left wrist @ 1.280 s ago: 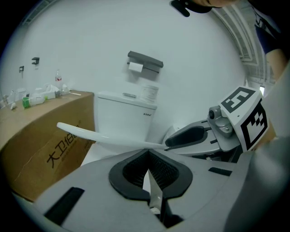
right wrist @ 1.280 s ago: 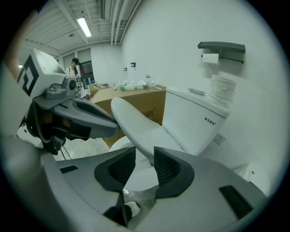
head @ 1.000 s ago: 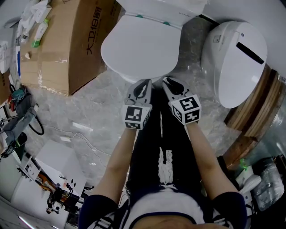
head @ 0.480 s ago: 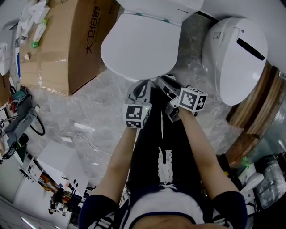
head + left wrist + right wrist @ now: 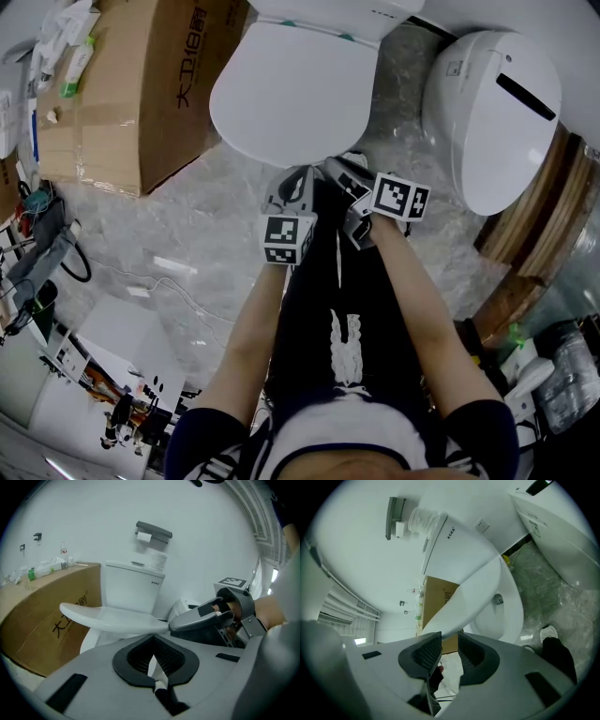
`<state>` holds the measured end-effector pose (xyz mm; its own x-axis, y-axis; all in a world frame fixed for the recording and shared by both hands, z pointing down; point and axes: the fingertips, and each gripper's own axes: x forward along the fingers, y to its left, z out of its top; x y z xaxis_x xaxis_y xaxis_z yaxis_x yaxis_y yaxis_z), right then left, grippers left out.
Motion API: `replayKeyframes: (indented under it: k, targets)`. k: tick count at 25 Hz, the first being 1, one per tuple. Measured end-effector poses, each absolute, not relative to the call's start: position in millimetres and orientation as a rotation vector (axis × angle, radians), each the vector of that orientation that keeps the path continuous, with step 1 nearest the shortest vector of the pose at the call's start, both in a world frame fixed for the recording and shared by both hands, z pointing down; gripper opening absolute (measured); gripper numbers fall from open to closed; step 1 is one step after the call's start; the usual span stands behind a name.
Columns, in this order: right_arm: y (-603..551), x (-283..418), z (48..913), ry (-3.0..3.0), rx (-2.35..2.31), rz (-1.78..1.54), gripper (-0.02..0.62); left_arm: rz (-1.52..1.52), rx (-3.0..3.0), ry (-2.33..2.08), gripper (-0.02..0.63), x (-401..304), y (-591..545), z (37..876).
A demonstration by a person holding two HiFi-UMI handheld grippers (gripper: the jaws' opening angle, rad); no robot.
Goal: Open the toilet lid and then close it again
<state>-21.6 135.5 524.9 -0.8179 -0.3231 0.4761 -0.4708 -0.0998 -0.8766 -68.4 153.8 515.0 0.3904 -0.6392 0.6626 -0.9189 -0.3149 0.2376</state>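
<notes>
White toilet lid [image 5: 286, 89] sits raised a little off the bowl [image 5: 506, 606], hinge at the far side, front rim towards the person. Right gripper [image 5: 449, 641] is rolled on its side, its jaws pinching the lid's thin near rim at their tips. Left gripper [image 5: 153, 656] is just left of it with its jaws nearly together, only a sliver of gap and nothing between them; the rim shows above these jaws. Brown cardboard box [image 5: 122, 89] stands on the floor left of the toilet. Second white toilet [image 5: 492, 117] stands to the right.
</notes>
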Motion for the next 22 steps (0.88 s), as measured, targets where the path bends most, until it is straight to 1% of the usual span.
replayKeyframes:
  k: [6,12,22]
  targets:
    - [142,-25,533,-1.977,0.893,2.193,0.087,0.627,2.056,-1.313,0.006,-70,160,525]
    - [147,-26,539,-2.032,0.923,2.123,0.067,0.622,2.070,-1.283,0.006,-72,166,533]
    - [161,-29,554,-2.012,0.937,2.035,0.061,0.647,2.016,-1.248,0.006,-73,197,549]
